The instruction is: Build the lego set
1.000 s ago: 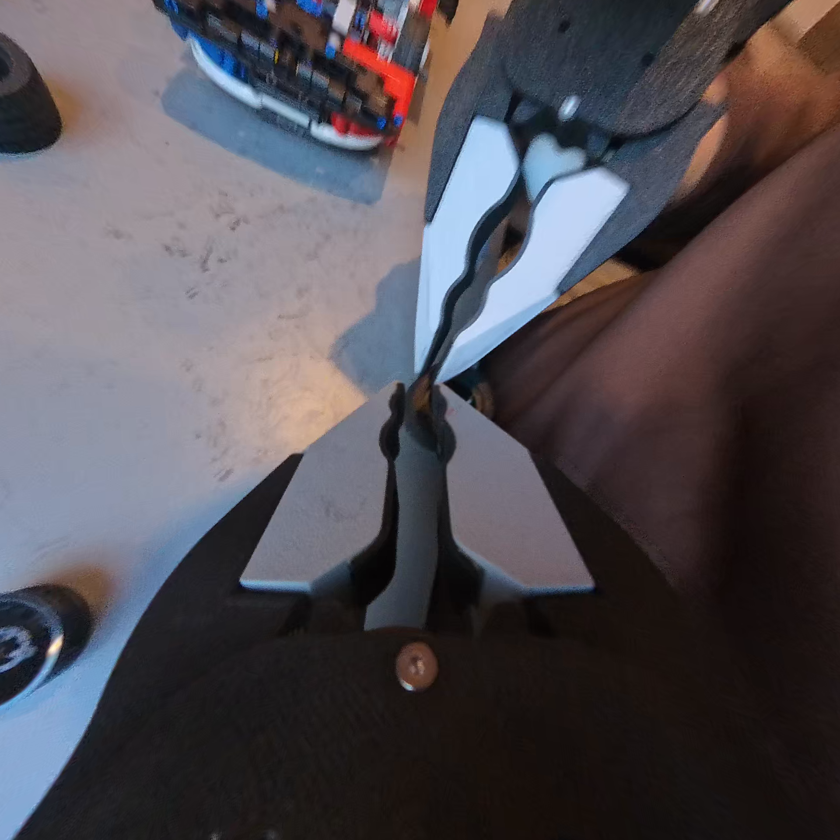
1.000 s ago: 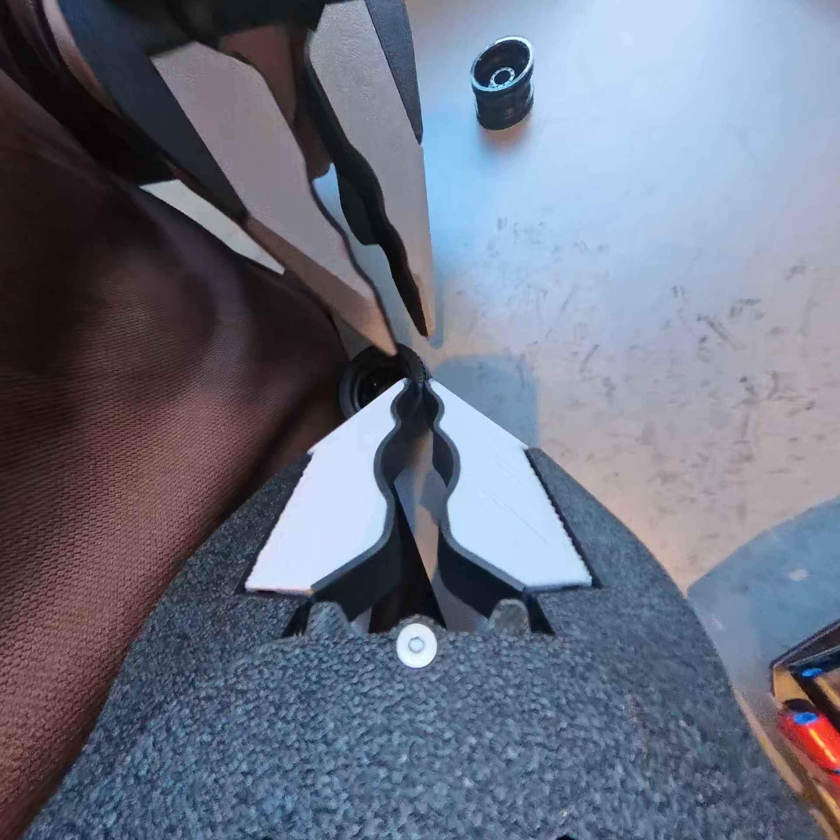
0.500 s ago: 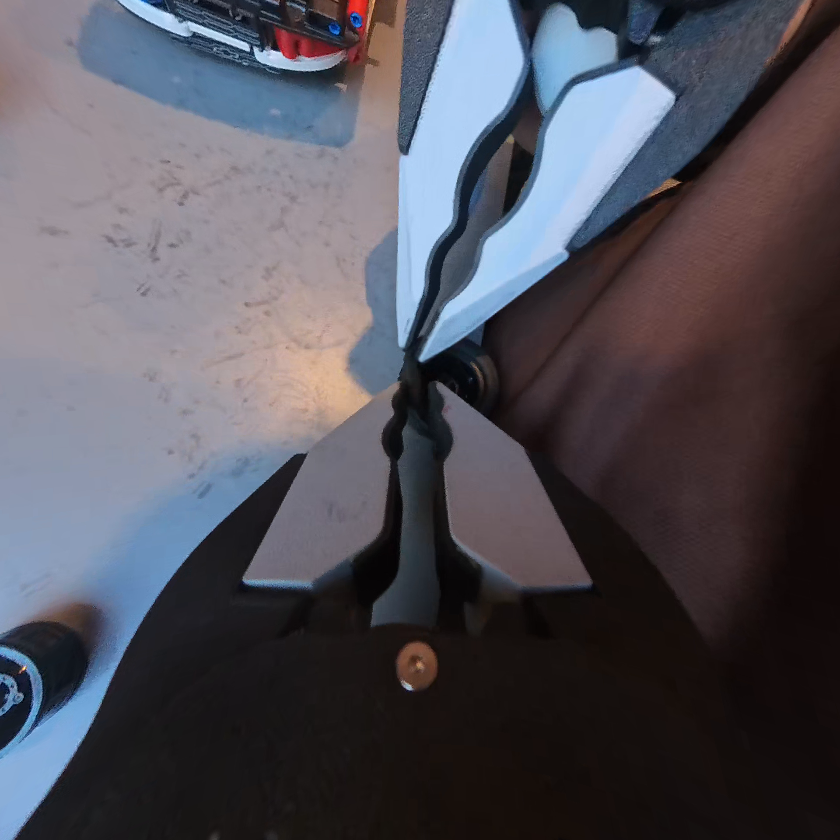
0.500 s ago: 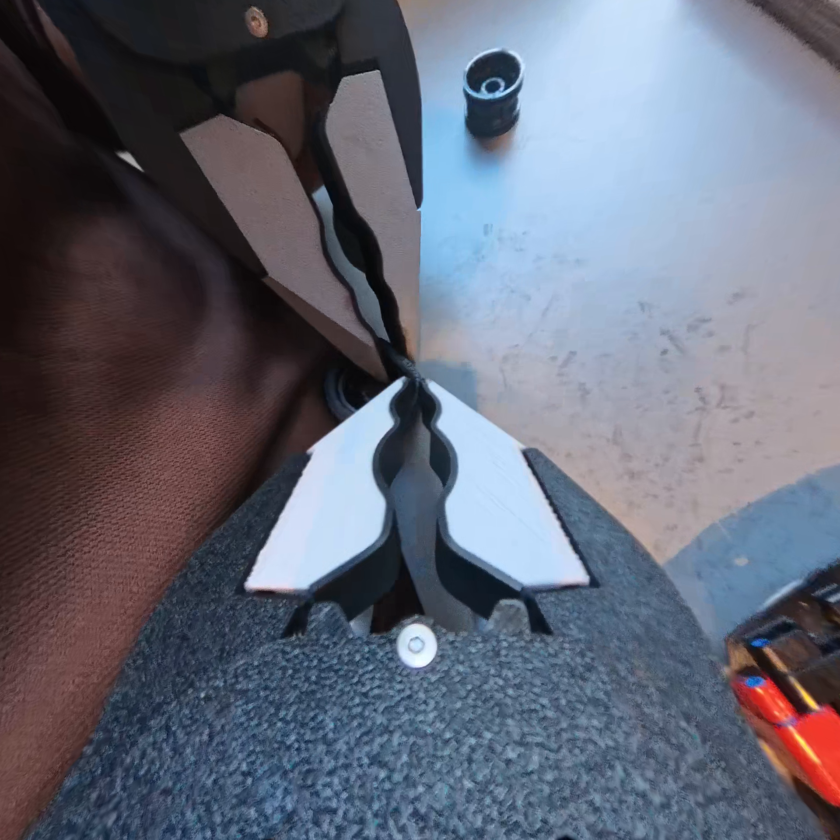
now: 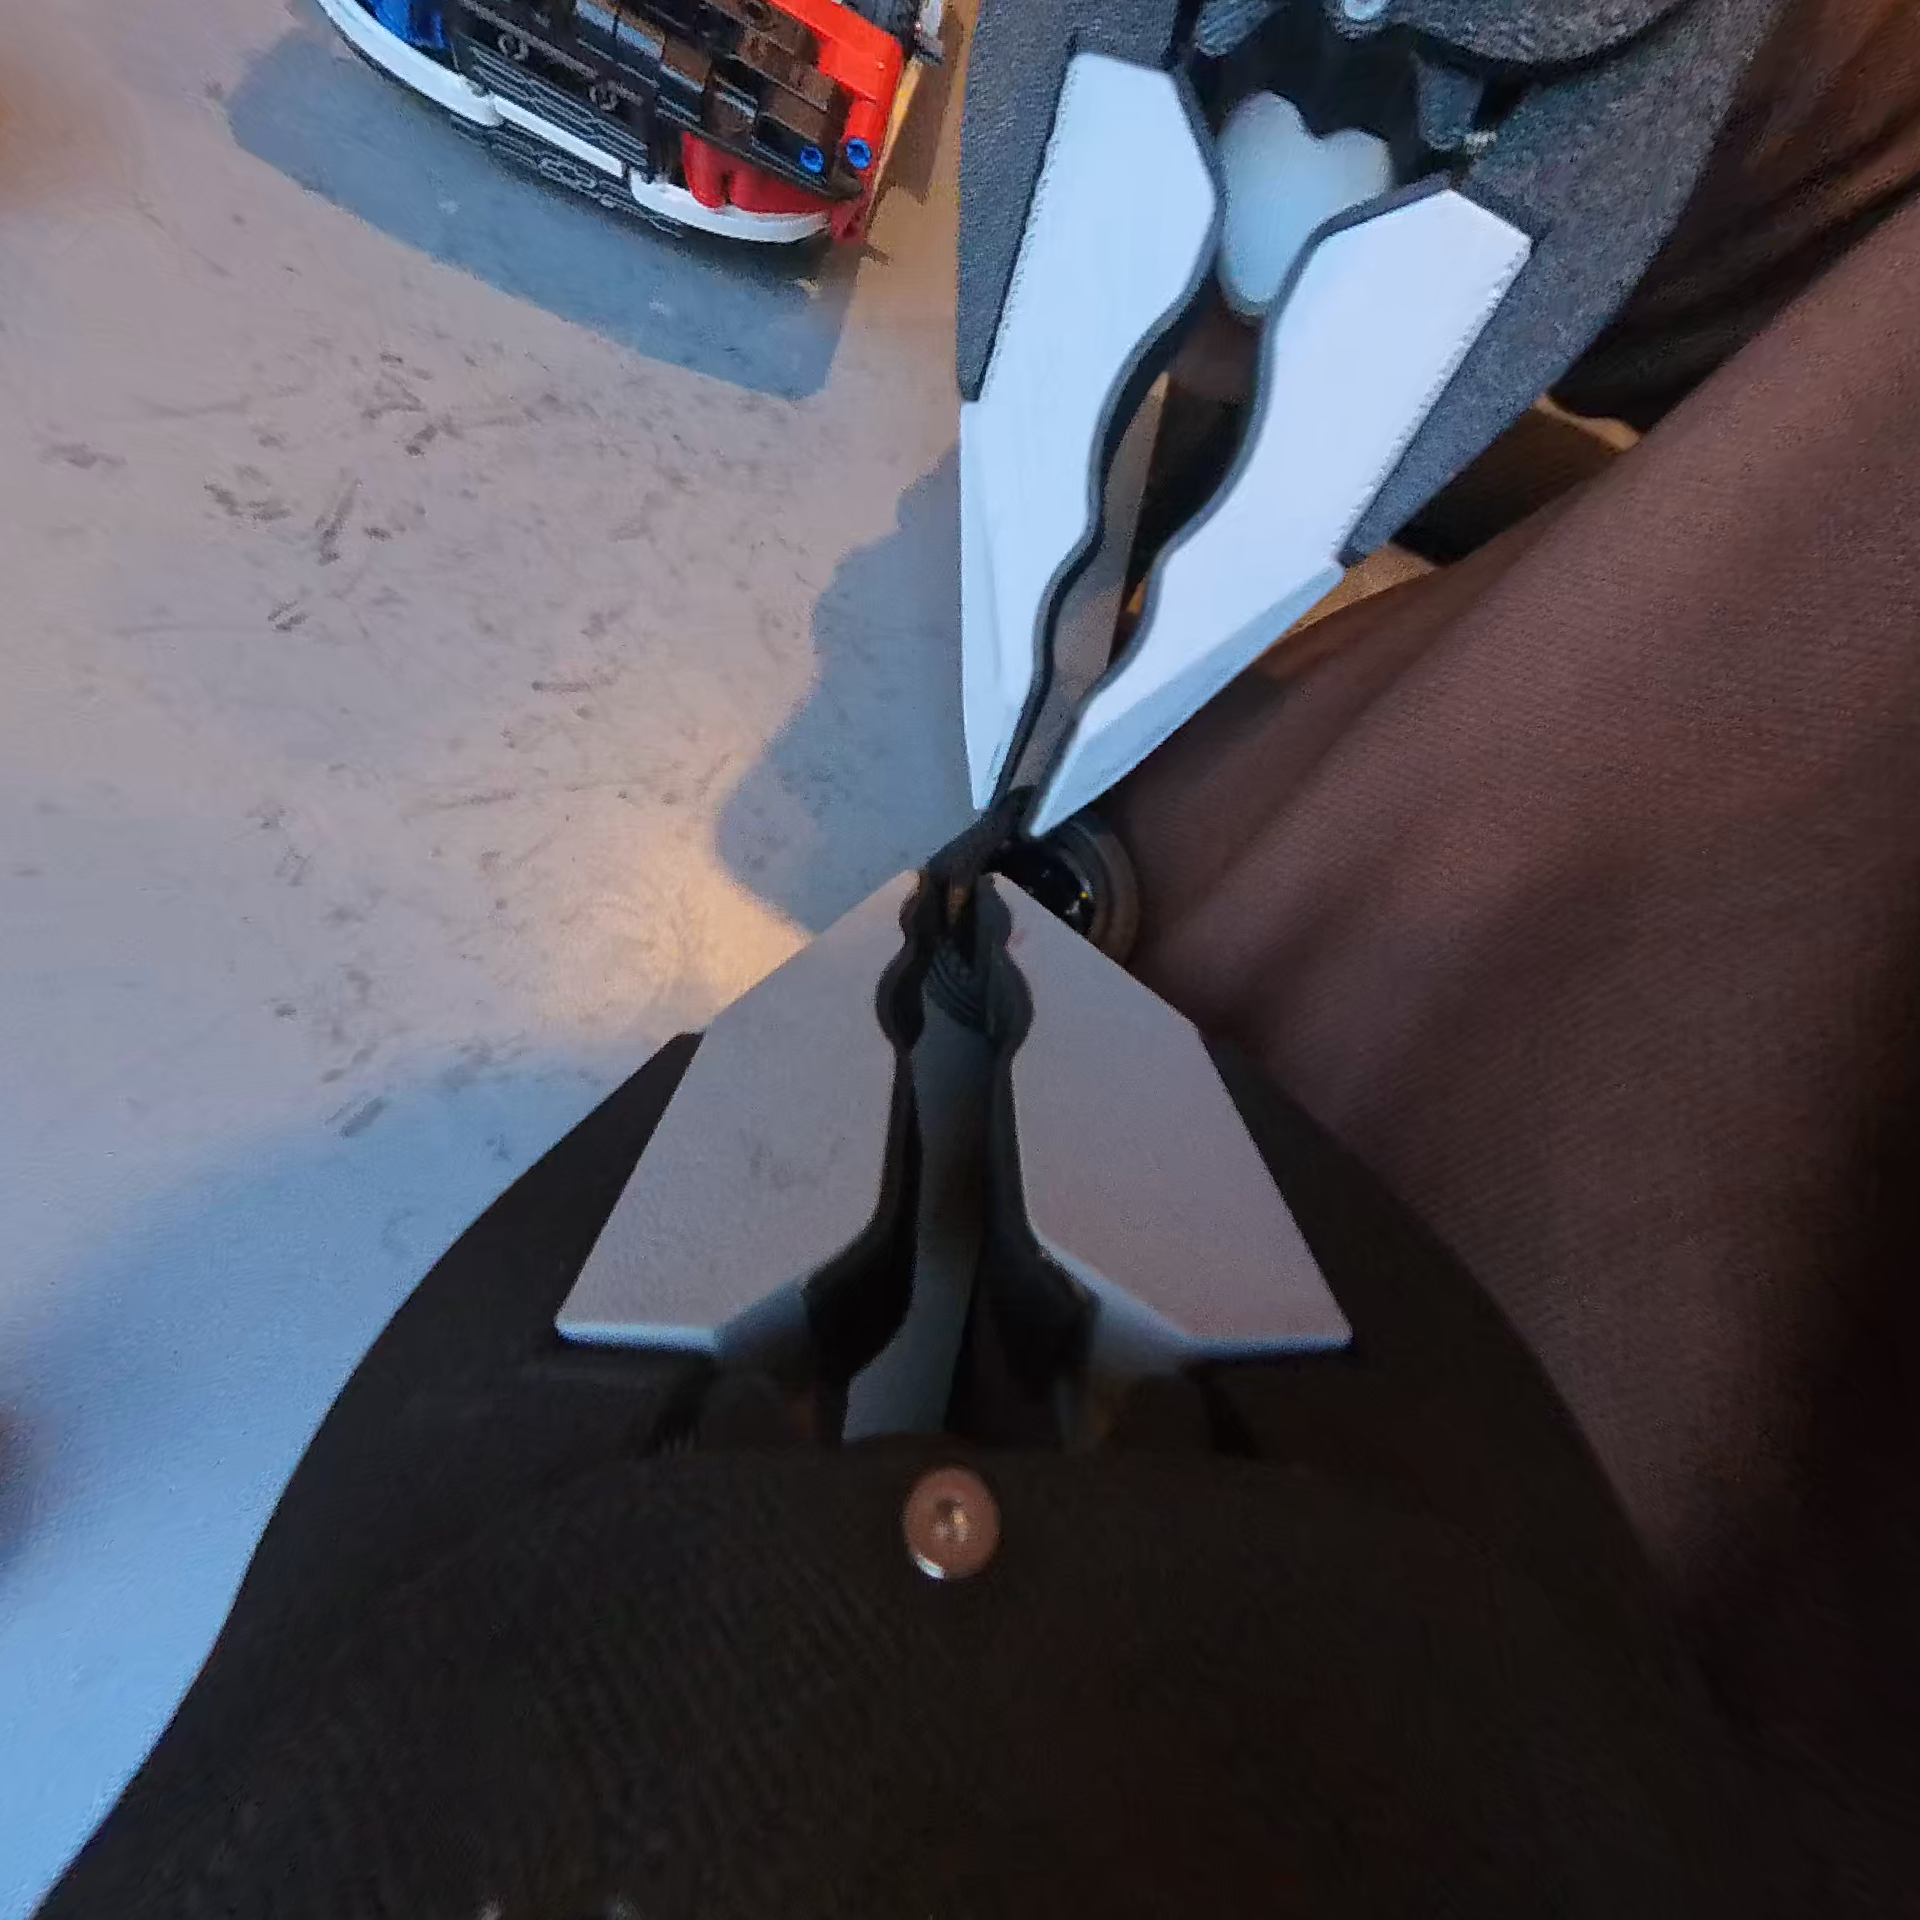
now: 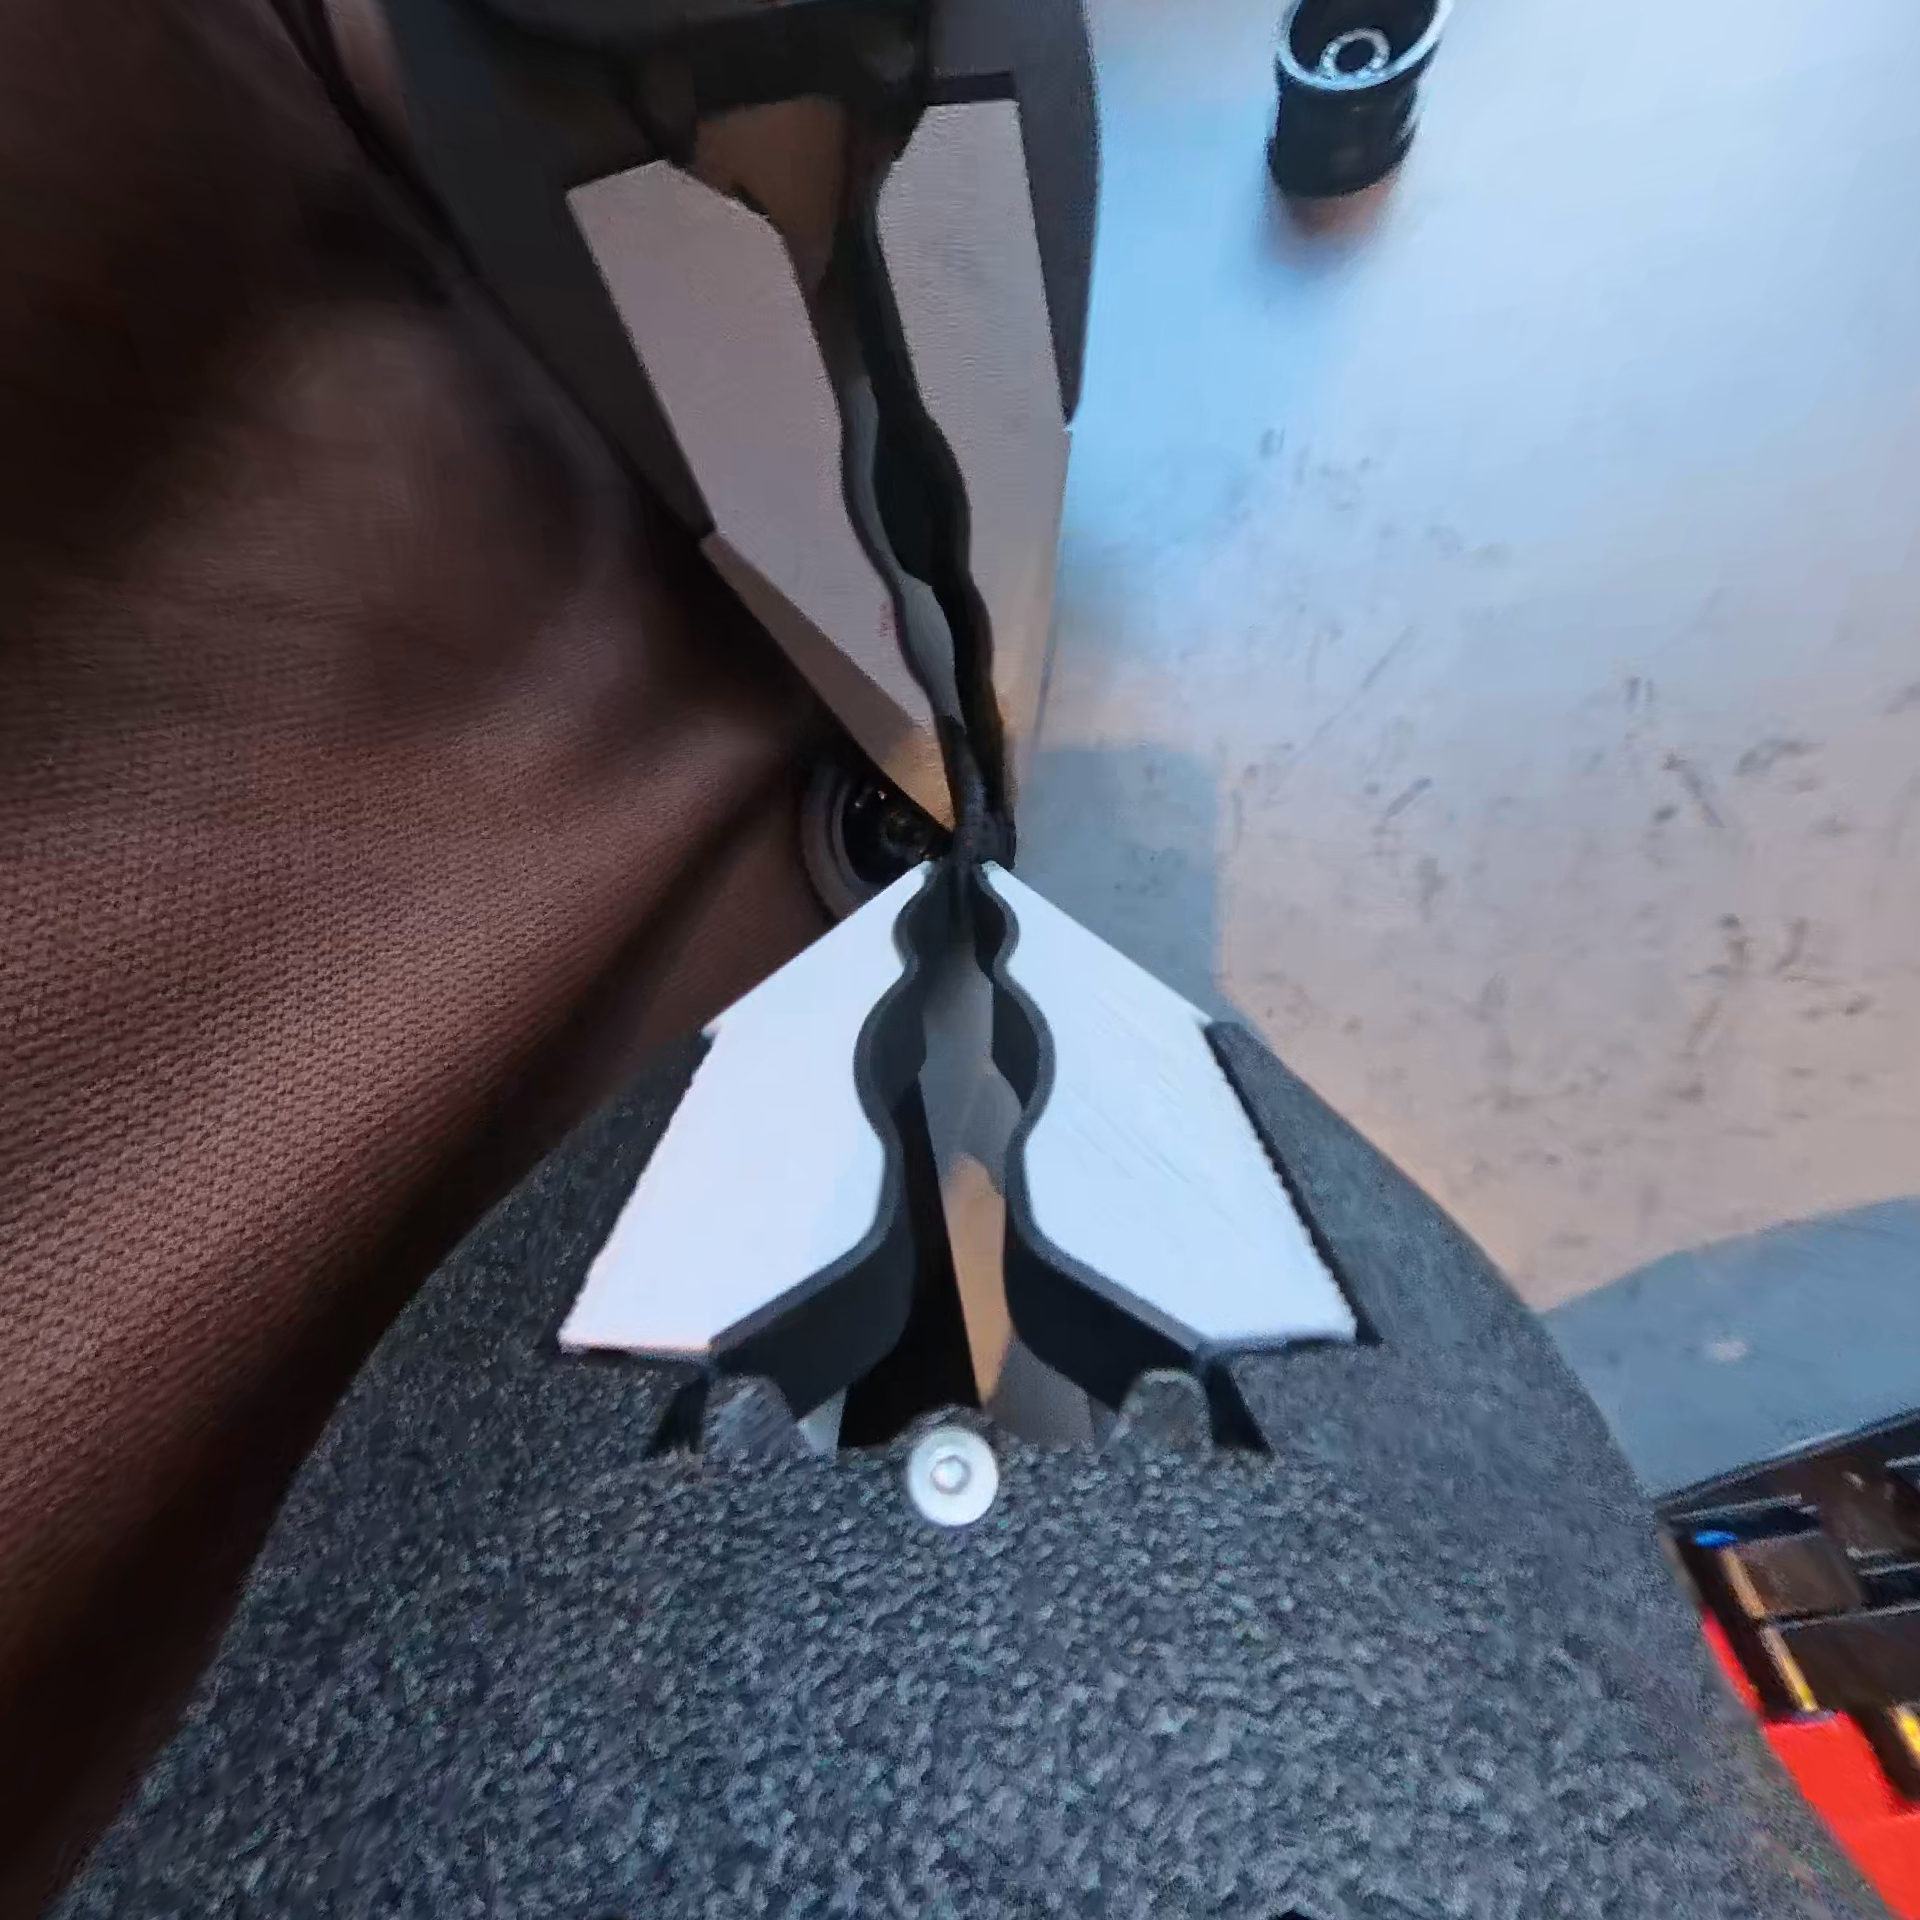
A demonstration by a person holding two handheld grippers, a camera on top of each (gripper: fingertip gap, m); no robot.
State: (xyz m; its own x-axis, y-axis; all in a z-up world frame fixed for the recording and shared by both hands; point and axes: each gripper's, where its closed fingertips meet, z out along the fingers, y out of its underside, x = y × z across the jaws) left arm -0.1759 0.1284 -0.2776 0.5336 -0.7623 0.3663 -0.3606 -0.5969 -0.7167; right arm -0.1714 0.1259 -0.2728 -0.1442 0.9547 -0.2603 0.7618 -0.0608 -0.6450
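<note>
**Alignment job: small piece pinched tip to tip**

Working over pale scuffed table [image 5: 436,644], right at its near edge, with brown fabric [image 5: 1558,935] crowding in beside both tools.

Leaving lego car [image 5: 665,114] (red, white, black, partly built) parked well apart at the far side; showing again at the lower right corner of the right wrist view.

Running left gripper [image 5: 951,904] closed down to a sliver, tips nipping small black piece [image 5: 966,862]. Running right gripper [image 6: 961,883] equally near-closed, tips meeting the same piece from the opposite side. Not managing to tell which tool is carrying the load, nor what kind of part it is: too small and dark.

Seeing one black wheel [image 6: 862,821] lying just behind the meeting tips, against the fabric, and a second wheel [image 6: 1351,94] standing well apart on the table.

Reading this as mating or passing the piece, probably wheel-related. Suggesting:
- holding one tool rigid as the anvil, moving only the other
- pushing straight along the piece's axis, not twisting
- gripping at the very tips lightly enough to avoid flicking the piece out
- shifting away from the table edge, since dropping here likely means losing it in the fabric
- checking seating before releasing either side
</note>
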